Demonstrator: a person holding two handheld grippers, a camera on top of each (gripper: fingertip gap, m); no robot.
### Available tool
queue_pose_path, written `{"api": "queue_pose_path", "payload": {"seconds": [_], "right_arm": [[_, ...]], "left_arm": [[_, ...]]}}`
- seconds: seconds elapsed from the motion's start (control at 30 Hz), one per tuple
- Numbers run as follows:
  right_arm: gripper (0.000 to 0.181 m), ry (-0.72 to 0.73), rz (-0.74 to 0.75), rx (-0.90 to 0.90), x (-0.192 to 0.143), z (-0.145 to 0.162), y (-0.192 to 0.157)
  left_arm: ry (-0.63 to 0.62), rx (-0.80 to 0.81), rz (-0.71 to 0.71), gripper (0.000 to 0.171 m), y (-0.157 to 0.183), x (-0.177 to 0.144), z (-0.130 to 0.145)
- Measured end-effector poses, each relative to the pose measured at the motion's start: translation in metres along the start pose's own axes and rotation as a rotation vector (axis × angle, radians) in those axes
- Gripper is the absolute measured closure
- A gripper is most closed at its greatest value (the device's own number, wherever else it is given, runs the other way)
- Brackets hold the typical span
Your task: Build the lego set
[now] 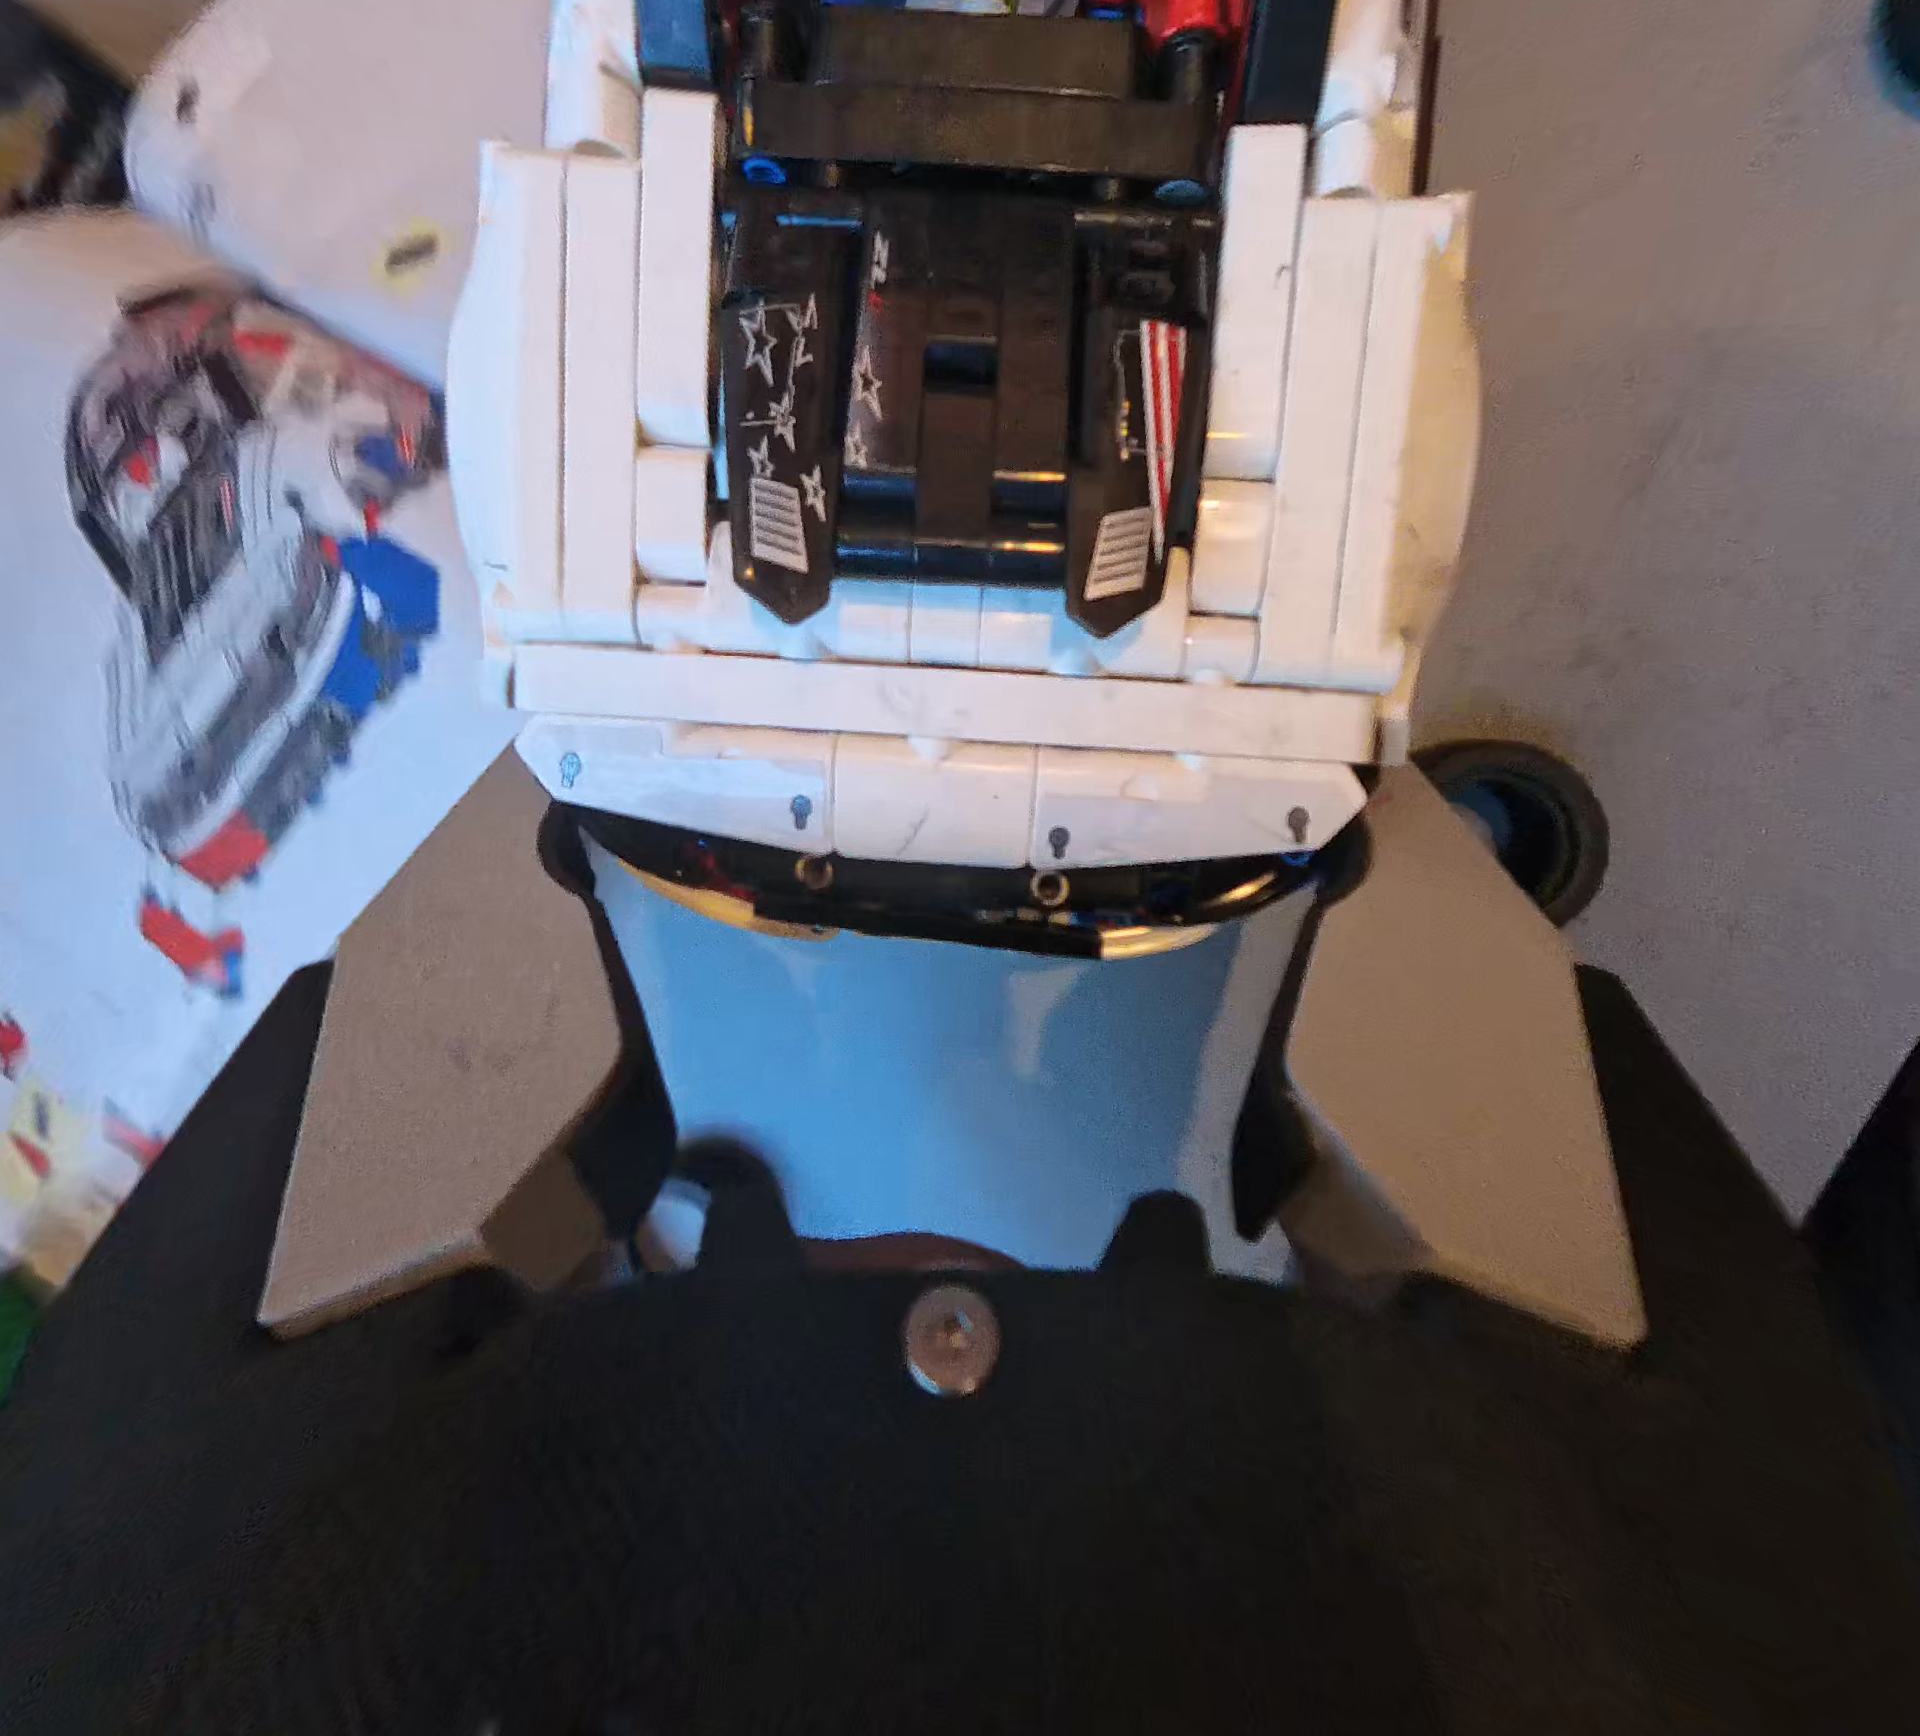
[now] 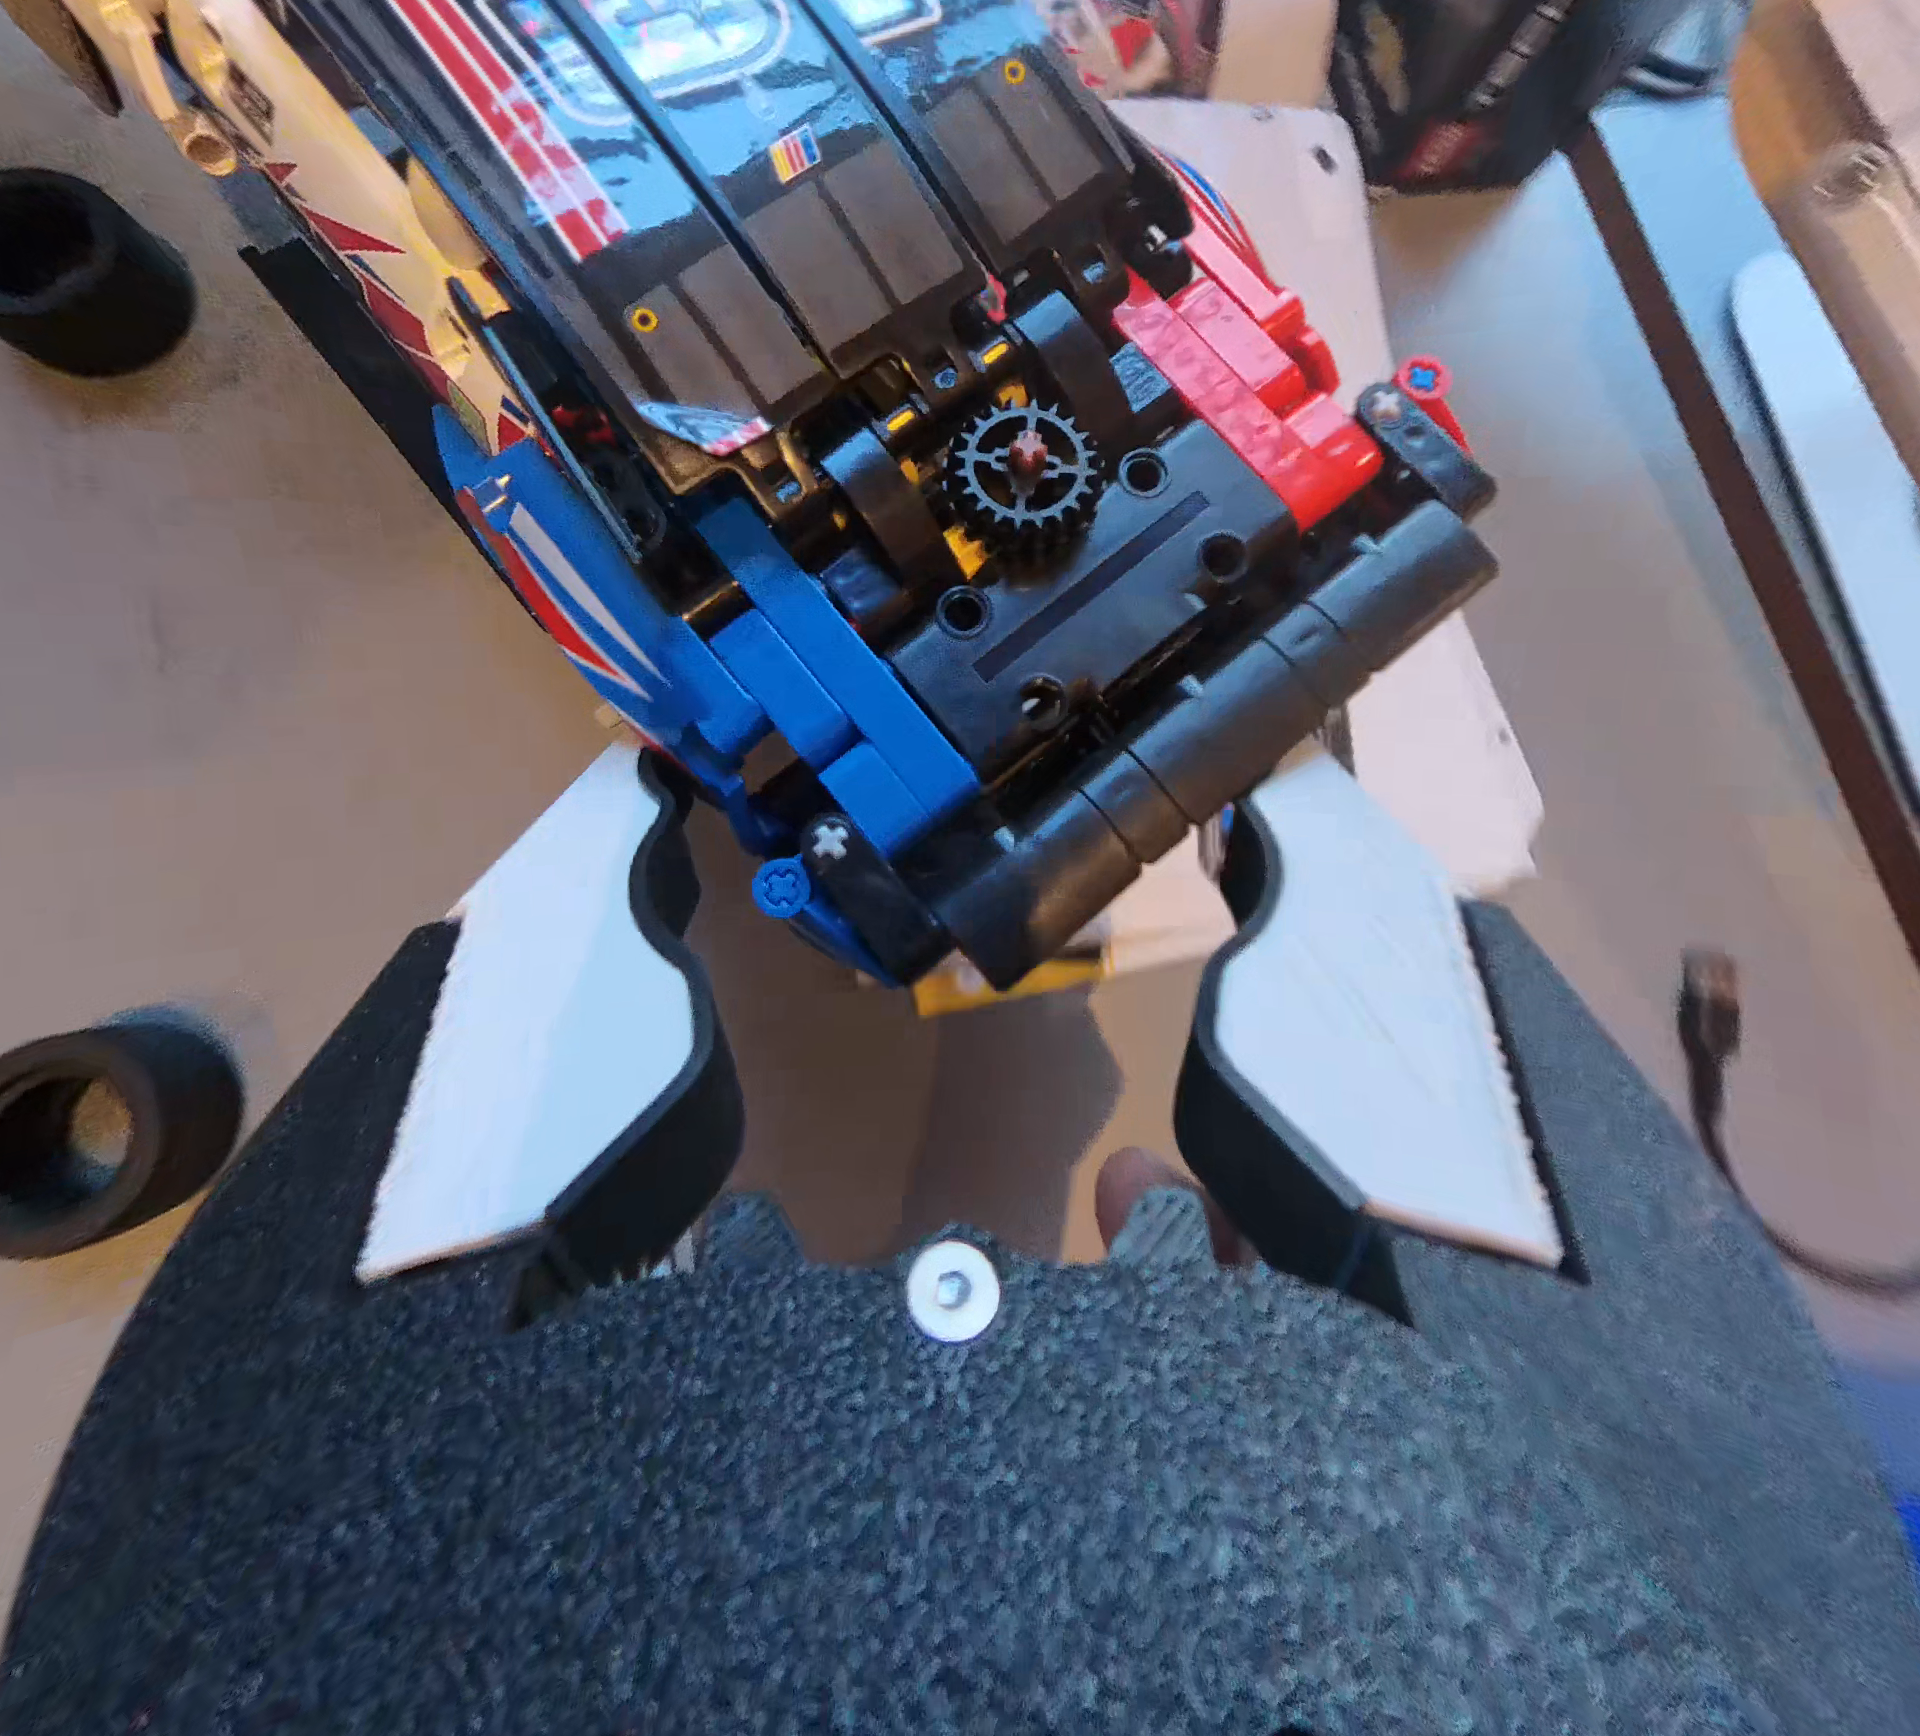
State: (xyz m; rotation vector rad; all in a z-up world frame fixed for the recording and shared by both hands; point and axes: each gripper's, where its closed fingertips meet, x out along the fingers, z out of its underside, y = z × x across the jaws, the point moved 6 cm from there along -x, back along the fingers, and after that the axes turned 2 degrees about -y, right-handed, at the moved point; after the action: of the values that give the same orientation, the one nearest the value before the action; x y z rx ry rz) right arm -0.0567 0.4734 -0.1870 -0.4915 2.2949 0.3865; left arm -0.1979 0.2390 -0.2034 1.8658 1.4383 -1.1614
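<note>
No containers with visible contents were seen; a dark box [image 2: 1475, 13] stood at the far edge in the right wrist view. The surface was a pale beige tabletop [image 1: 1683, 439], with an open instruction booklet [image 1: 239, 564] lying left of the model and loose black tyres [image 2: 94, 1125] beside it; another tyre [image 1: 1527, 829] sat near the left gripper's finger. The lego car [image 1: 966, 439] lay between both grippers, white front end toward the left one, blue, black and red rear with a black gear [image 2: 1023, 476] toward the right one. Left gripper [image 1: 951, 839]: jaws spread wide, fingertips pressed at the car's front corners, gripping its nose. Right gripper [image 2: 951, 813]: jaws spread, flanking the rear end; actual contact could not be told.
</note>
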Motion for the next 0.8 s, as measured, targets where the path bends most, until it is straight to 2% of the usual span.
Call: {"api": "queue_pose_path", "payload": {"seconds": [0.17,0.3,0.43,0.53,0.63,0.7,0.8], "right_arm": [[0.077,-0.054,-0.138,-0.062,0.046,-0.010,0.015],[0.076,-0.135,-0.180,-0.035,0.071,0.006,0.020],[0.078,-0.165,-0.163,0.018,0.079,0.021,0.016],[0.077,-0.142,-0.110,0.064,0.066,0.022,0.017],[0.077,-0.099,-0.014,0.150,0.036,0.024,0.019],[0.077,-0.059,0.078,0.201,0.011,0.029,0.015],[0.081,0.048,0.206,0.301,-0.030,0.035,-0.008]], "left_arm": [[-0.033,-0.110,-0.040,0.035,0.006,0.010,0.023],[-0.018,-0.139,-0.038,0.036,0.007,0.023,0.028],[-0.001,-0.110,-0.045,0.037,0.009,0.024,0.027],[0.078,-0.115,-0.064,0.040,0.010,0.015,0.026],[0.200,-0.179,-0.095,0.039,0.014,-0.020,0.033],[0.293,-0.234,-0.126,0.040,0.020,-0.050,0.046],[0.420,-0.348,-0.154,0.052,0.033,-0.085,0.078]]}}
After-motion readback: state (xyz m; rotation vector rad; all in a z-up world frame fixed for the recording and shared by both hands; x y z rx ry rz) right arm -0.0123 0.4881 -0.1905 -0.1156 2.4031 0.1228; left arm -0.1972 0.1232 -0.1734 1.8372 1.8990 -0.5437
